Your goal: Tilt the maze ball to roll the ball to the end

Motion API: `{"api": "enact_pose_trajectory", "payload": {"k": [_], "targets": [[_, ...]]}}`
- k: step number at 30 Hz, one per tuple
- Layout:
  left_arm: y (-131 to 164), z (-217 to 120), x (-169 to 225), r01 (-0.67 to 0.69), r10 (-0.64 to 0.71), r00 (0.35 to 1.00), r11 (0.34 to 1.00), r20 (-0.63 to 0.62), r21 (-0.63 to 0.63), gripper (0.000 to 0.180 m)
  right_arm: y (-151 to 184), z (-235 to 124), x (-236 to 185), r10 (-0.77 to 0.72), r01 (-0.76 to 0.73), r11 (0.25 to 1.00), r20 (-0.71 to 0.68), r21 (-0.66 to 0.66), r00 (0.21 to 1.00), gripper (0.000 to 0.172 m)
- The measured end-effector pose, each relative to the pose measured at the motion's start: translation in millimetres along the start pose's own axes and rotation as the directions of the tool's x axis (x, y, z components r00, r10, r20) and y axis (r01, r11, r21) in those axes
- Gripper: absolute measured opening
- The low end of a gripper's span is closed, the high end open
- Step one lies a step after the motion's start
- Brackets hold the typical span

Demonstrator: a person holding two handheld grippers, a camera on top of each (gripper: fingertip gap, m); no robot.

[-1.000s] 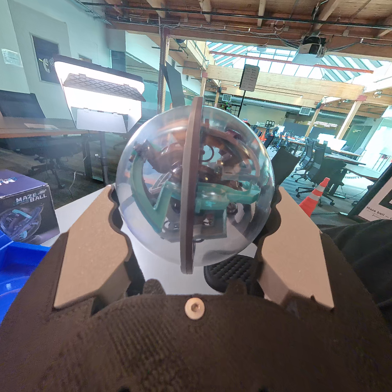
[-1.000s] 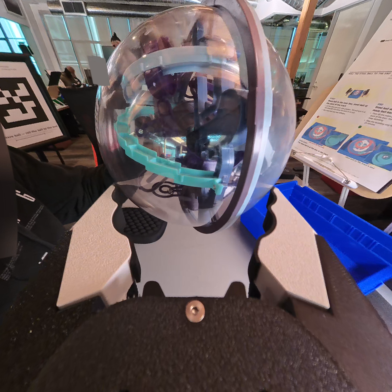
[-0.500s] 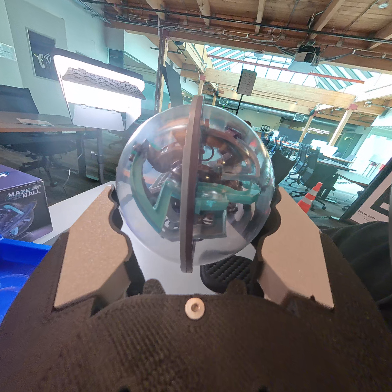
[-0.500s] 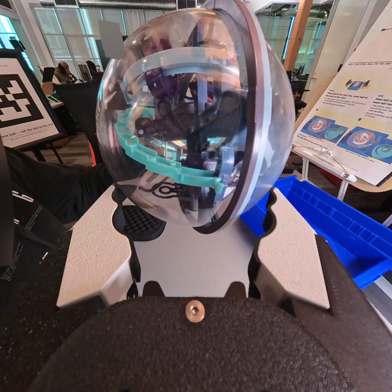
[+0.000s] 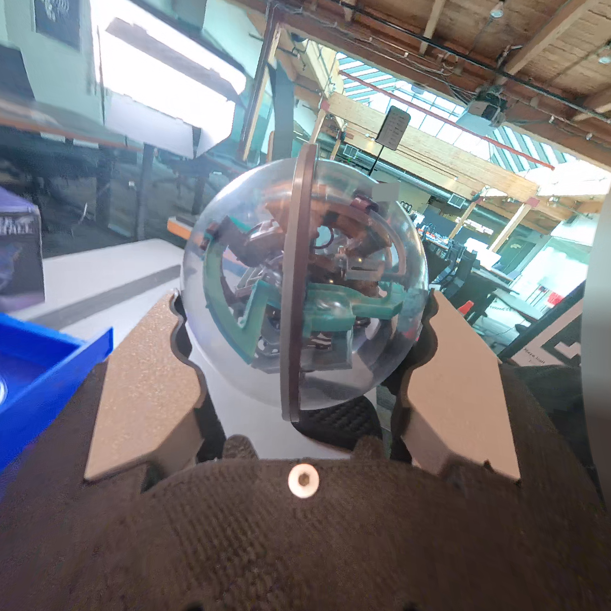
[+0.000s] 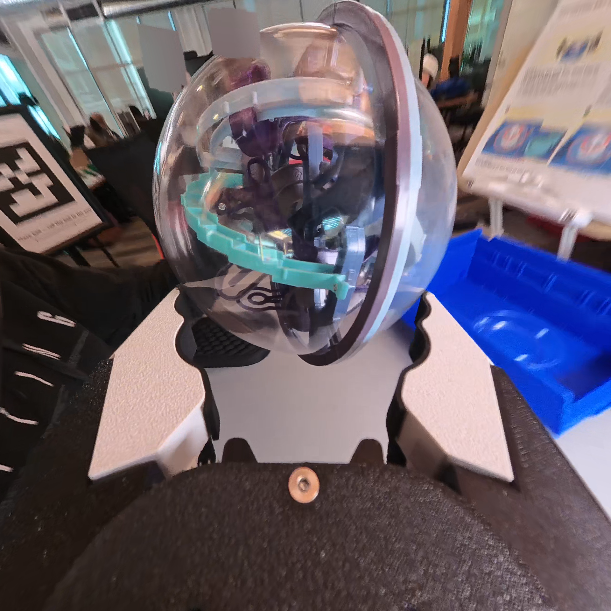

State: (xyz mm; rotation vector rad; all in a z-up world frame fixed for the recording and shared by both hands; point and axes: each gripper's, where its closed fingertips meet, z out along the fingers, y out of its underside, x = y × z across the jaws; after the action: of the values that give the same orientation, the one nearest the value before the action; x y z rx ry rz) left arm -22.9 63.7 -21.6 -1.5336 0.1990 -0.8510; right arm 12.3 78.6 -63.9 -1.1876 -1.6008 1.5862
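Note:
The maze ball [image 5: 304, 284] is a clear sphere with a dark rim band and teal, brown and purple tracks inside. It is held up off the white table [image 5: 109, 271] between both grippers. My left gripper [image 5: 304, 296] is shut on it, its pads pressing the sphere's left and right sides. In the right wrist view the maze ball [image 6: 297, 205] fills the middle, rim band tilted. My right gripper [image 6: 302, 297] is shut on the sphere's lower sides. A black textured part of the other gripper shows under the ball in each view [image 5: 337, 420] [image 6: 224, 340].
A blue bin [image 5: 43, 367] lies at the left; it shows at the right in the right wrist view [image 6: 529, 317]. A dark product box [image 5: 20, 258] stands on the table. A framed code sign [image 6: 36, 185], an instruction board [image 6: 545, 132] and a person's dark sleeve [image 6: 82, 294] stand nearby.
Both grippers have tilted with the maze ball still in them; the background is blurred and slanted. The blue bin has come further into both views. Both grasps are unchanged.

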Motion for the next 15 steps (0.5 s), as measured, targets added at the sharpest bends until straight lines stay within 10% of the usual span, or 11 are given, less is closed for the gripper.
{"api": "enact_pose_trajectory", "payload": {"k": [15], "targets": [[97, 8, -40, -0.003, 0.010, 0.997, 0.996, 0.078, -0.087, 0.145, 119, 14, -2, 0.543, -0.543, 0.839, 0.141, -0.044, 0.828, 0.132]]}}
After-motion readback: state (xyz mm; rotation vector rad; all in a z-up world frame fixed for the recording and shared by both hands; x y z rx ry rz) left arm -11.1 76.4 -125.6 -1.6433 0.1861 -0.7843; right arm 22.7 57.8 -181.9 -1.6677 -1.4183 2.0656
